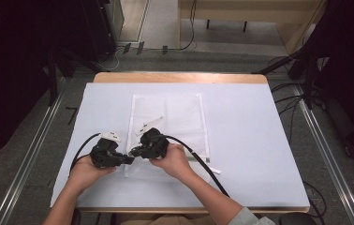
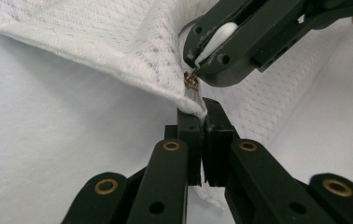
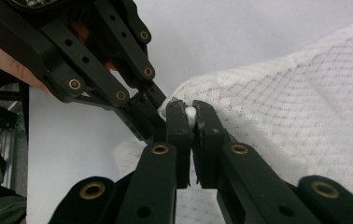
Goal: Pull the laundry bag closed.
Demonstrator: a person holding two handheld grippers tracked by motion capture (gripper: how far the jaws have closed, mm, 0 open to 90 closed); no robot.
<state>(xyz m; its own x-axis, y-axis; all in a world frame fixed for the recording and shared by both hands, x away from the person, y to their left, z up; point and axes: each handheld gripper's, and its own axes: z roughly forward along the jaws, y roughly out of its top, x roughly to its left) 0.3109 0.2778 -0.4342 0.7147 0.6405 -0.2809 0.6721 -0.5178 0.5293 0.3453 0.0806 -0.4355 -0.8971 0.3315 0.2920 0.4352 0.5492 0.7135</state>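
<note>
White mesh laundry bag getting pinched at its near-left corner by both hand-held grippers.

Bag lies flat around the middle of the tabletop, which has a white cover on it, long side running from the near edge toward the far edge. Left hand-held gripper is clamped tight on the bag's corner, fabric squeezed between the closed jaws, clear in the left gripper view. Right hand-held gripper comes in from the other side, jaws also closed, nipping a small white zipper pull at that same corner. Tiny brass-coloured zipper slider sits right between the two tips, which nearly touch.
</note>
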